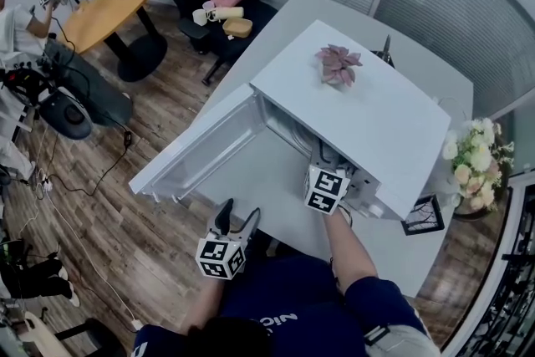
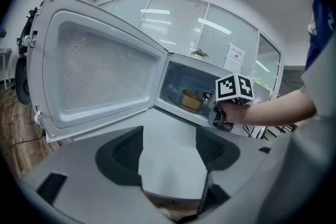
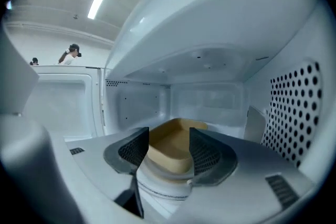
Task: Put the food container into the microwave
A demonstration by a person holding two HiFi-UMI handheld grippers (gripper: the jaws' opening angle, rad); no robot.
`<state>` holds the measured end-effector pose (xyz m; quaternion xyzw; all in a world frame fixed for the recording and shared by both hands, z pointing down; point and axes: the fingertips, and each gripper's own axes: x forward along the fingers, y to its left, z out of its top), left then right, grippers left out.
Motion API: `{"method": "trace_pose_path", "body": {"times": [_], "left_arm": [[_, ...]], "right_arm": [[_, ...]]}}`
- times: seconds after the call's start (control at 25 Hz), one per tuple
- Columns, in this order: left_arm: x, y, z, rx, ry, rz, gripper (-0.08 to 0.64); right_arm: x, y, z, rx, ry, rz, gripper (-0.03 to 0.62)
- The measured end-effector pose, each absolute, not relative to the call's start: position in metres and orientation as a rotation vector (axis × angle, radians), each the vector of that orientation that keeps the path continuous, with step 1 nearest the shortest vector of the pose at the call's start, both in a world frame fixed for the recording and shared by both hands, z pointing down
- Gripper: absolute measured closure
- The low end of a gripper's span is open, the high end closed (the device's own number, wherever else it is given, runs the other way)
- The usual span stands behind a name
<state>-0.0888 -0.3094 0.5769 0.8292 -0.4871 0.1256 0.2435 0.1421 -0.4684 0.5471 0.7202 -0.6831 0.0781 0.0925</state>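
Setting the food container [image 3: 177, 131] down inside the microwave [image 1: 393, 125] is the step in hand imo. In the right gripper view, the right tongs [image 3: 169, 138] are deep in the cavity w/ a pad against each side of the container at center frame, so clamped on it afaict. Can't tell if it's resting on the white turntable [image 3: 157, 186] or just above it. Next move prob needs it lowered flat, tongs let go, then pulled straight back w/o dragging it, then the door [image 1: 201, 150] at mid-left of the head view swung closed. Left tongs [image 2: 169, 139] are spread apart w/ nothing btwn them, low center in the head view. Container is tan, shallow, rounded corners, no lid, looks empty. Microwave sits on the white bench [image 1: 418, 67].
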Motion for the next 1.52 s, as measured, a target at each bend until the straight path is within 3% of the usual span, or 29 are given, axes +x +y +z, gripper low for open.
{"method": "trace_pose_path", "body": {"times": [0.52, 1.52], "left_arm": [[-0.076, -0.303, 0.576, 2.283, -1.322, 0.302, 0.249], [-0.019, -0.272, 0.568, 2.374, -1.251, 0.232, 0.249]], "right_arm": [[0.1, -0.418, 0.537, 1.942, -2.204, 0.181, 0.351], [0.122, -0.299, 0.542, 1.764, -2.3, 0.167, 0.367]]}}
